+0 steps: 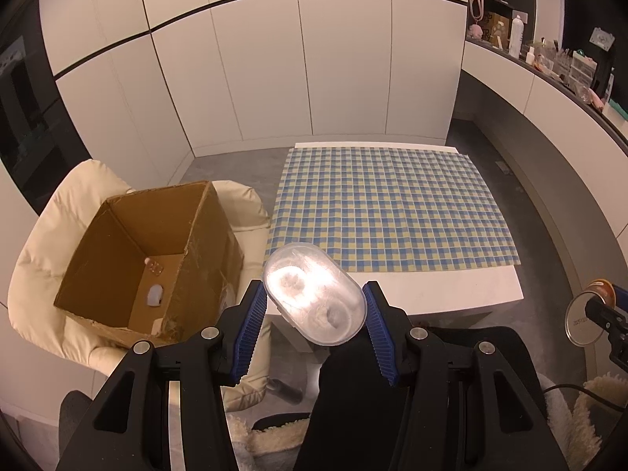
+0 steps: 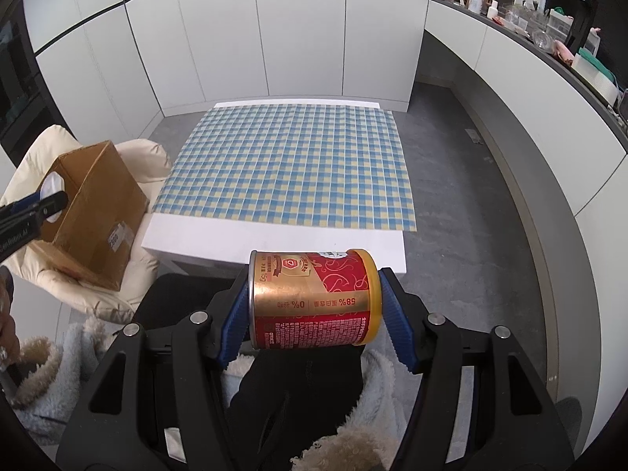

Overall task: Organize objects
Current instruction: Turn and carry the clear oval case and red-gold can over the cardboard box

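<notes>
Left wrist view: left gripper [image 1: 314,306] pinching a clear oval container [image 1: 314,294], unlabelled, above the near left corner of the white table [image 1: 451,290]; open cardboard box [image 1: 149,259] on a cream chair [image 1: 47,235] beside that corner, small white items inside. Right wrist view: right gripper [image 2: 314,306] clamping a red-gold can [image 2: 314,298] sideways before the near table edge, "58%", "0%" readable; box interior hidden here, only its label side.

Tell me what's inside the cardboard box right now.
On the cardboard box's floor the left wrist view shows a small white rounded item and something small and clear near the back. The near wall hides the front corner.
</notes>
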`<state>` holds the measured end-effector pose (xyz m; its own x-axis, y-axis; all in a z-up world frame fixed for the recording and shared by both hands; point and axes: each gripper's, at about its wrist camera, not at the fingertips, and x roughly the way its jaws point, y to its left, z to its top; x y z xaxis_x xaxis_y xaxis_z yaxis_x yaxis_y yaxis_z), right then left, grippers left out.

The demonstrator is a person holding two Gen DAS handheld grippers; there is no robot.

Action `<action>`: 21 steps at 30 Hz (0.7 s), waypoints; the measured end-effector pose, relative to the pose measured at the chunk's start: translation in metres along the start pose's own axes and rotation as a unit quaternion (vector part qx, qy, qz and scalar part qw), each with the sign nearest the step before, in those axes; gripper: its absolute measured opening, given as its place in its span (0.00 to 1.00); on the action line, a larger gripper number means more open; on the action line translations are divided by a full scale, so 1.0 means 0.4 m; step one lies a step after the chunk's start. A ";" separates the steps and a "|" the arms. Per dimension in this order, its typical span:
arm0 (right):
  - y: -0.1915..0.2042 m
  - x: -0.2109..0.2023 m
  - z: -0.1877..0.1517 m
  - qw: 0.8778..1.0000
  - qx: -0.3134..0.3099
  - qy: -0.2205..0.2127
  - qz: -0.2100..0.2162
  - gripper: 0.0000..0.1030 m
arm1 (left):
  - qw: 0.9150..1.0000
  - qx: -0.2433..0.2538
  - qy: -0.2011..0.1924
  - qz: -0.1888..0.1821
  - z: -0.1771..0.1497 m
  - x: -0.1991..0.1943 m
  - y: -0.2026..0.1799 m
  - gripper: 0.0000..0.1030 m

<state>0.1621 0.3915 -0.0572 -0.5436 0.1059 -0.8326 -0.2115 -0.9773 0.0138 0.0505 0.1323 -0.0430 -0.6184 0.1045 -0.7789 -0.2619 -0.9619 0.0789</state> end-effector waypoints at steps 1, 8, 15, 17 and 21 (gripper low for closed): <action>-0.001 -0.001 -0.003 1.000 -0.001 0.000 -0.002 0.62 | 1.000 -0.001 0.000 -0.001 -0.001 0.000 0.002 0.49; 0.018 -0.007 0.008 1.000 -0.011 -0.009 -0.002 0.62 | 1.000 -0.006 0.002 -0.002 -0.002 -0.001 0.010 0.49; 0.049 -0.007 0.015 1.000 -0.026 -0.010 0.008 0.62 | 1.000 -0.014 -0.003 0.004 0.002 -0.008 0.025 0.49; 0.056 -0.004 0.016 0.999 -0.029 -0.009 0.010 0.62 | 1.000 -0.017 -0.001 0.004 0.000 -0.006 0.031 0.49; 0.071 0.003 0.020 0.999 -0.036 -0.006 0.014 0.62 | 1.000 -0.024 0.004 0.006 -0.005 0.000 0.041 0.49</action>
<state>0.1492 0.3654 -0.0533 -0.5584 0.0804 -0.8256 -0.1370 -0.9906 -0.0038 0.0476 0.1158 -0.0428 -0.6157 0.0911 -0.7827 -0.2188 -0.9740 0.0587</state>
